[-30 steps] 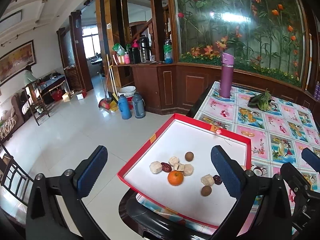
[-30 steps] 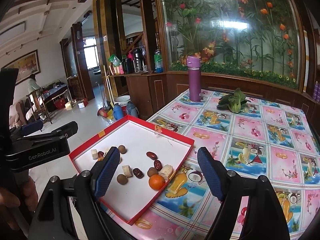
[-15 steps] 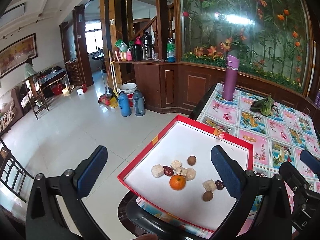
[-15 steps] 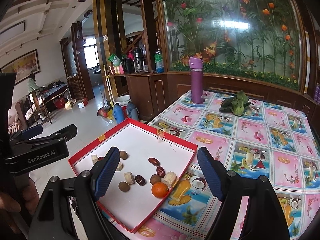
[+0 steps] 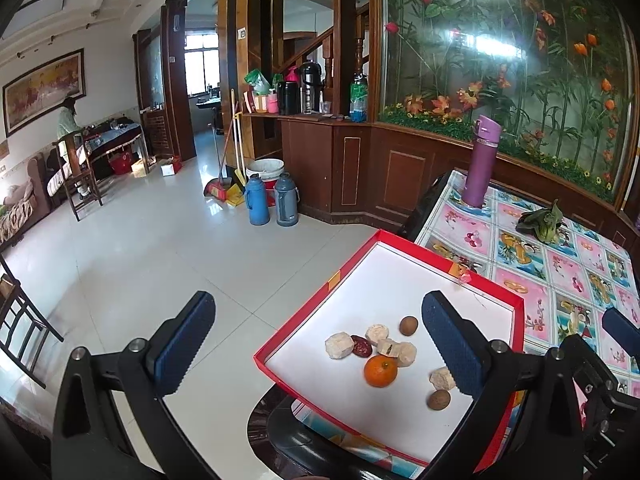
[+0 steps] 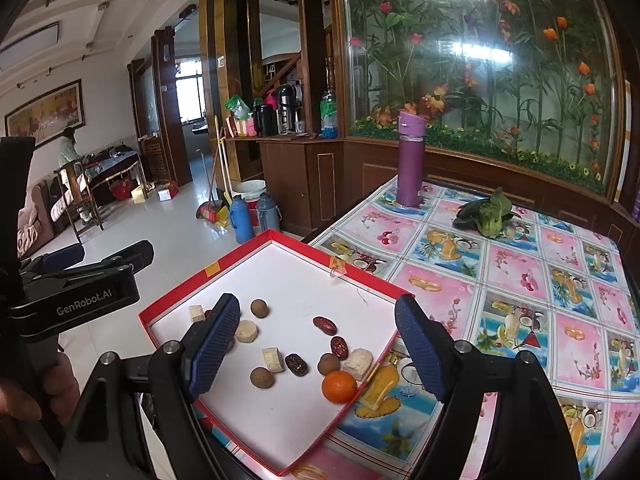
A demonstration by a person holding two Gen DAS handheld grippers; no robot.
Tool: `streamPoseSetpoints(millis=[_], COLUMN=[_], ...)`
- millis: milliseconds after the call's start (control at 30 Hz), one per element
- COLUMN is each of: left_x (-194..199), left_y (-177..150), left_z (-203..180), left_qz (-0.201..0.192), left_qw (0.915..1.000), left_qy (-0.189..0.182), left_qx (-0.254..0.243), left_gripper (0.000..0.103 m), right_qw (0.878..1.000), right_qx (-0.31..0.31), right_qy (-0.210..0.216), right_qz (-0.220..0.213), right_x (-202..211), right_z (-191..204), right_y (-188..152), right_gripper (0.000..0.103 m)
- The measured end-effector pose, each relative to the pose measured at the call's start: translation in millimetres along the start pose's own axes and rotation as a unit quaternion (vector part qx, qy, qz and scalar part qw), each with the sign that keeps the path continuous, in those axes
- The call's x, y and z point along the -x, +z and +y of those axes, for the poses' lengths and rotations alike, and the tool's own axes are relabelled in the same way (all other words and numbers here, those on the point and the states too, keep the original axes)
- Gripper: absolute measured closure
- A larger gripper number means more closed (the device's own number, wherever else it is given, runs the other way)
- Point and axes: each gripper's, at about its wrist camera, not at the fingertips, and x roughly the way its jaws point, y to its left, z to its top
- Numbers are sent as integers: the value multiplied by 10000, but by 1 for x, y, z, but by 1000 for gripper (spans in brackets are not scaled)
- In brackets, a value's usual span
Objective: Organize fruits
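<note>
Resting at the corner of a table covered in a glossy fruit-print oilcloth, a shallow red cardboard box lid with a white inside holds the task's items and juts partly past the table edge over the pale tiled floor.

Contents of the lid:
- One small round orange mandarin, near the lid's right wall, touching a brown round longan.
- Dark red dried dates, several, loose near the middle.
- Pale beige cut chunks, scattered; one sits just beside the mandarin.
- Further brown longans, apart from each other.

Tools:
- Left gripper: black frame, blue ribbed pads, jaws spread wide, holding nothing, hovering above the lid's left part. In the left wrist view its right pad hides part of the lid's contents.
- Right gripper: same build, jaws spread wide, empty, poised over the dates and mandarin.
- A hand grips the left tool's handle at the frame's edge.

Elsewhere on the table: a tall purple flask standing upright at the far corner, and a bunch of green leafy vegetable lying well apart from the lid.
</note>
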Motion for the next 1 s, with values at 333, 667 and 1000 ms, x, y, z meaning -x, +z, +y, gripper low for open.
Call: streamPoseSetpoints(millis=[333, 667, 1000], left_x=[-9, -13, -14], left_y=[-6, -6, -7], left_z=[17, 27, 31], left_qz=[169, 241, 226], left_qw=[9998, 9997, 9997], left_qy=[-4, 4, 59], left_qx=[56, 95, 37], left_gripper=[0, 0, 0], right_qw=[9995, 9993, 9993], right_qx=[31, 79, 93], right_qy=[50, 72, 72], right_qz=[299, 353, 358], right_x=[-21, -25, -27], right_z=[17, 27, 28], right_y=[-4, -4, -6], right_gripper=[23, 23, 23])
